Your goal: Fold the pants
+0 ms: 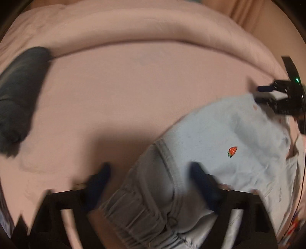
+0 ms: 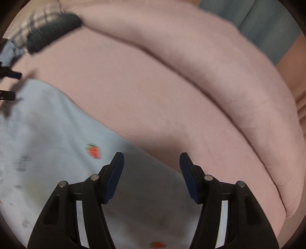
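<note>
Your left gripper (image 1: pixel 149 172) spread over pants (image 1: pixel 220 138) waistband; right gripper (image 2: pixel 152 162) spread above pants edge, gripping nothing; bare sheet (image 2: pixel 153 95) beyond.

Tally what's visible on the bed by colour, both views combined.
Light blue: 1, pants
Dark grey: 1, rolled garment
Plaid: 1, cloth
Black: 2, left hand-held gripper, right hand-held gripper
Total: 5

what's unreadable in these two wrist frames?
- Left wrist: left tongs are motion-blurred; they look open over the pants waistband, but contact is unclear.
- Left wrist: right tongs are small and at the frame edge.
- Both views: the pants run off the bottom and side edges, so how far they are folded is hidden.
- Right wrist: the dark roll and the plaid fabric are blurred and unidentifiable.
</note>
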A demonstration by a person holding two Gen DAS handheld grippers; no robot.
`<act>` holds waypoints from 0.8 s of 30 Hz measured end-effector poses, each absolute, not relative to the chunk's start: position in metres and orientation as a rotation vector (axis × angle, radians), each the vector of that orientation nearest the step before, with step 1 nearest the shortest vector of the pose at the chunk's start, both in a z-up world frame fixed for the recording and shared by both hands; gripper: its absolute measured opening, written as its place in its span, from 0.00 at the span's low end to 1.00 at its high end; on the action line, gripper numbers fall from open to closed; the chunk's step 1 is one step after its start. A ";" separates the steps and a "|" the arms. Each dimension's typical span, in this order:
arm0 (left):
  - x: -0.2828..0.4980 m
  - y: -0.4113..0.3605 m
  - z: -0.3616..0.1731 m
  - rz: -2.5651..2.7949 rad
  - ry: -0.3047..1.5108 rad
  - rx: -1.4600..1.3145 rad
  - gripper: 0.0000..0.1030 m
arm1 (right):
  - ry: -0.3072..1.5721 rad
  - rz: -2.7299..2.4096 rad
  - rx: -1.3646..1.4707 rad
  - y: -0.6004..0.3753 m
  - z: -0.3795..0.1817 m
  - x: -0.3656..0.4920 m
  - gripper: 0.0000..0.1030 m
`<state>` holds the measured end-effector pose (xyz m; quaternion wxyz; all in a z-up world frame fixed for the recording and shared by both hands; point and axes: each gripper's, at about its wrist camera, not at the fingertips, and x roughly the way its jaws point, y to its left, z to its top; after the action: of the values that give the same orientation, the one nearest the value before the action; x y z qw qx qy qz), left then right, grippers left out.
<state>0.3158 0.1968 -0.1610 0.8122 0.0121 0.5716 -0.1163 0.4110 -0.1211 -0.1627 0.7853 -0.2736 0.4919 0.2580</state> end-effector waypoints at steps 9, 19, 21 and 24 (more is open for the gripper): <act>0.312 0.171 -0.154 -0.269 1.157 0.178 0.45 | 0.847 0.445 -1.000 -0.076 -0.163 0.385 0.04; 0.320 0.176 -0.161 -0.208 1.142 0.157 0.65 | 0.872 0.451 -0.590 -0.113 -0.127 0.389 0.36; 0.321 0.176 -0.162 -0.207 1.141 0.133 0.66 | 0.819 0.393 -0.415 -0.164 -0.097 0.381 0.39; 0.322 0.173 -0.163 -0.199 1.139 0.122 0.66 | 0.837 0.187 -0.213 -0.263 -0.078 0.381 0.49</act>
<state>0.3225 0.1726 -0.1635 0.8357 0.0577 0.5380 -0.0942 0.3813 -0.2631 -0.0776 0.9040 -0.1031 0.4048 0.0906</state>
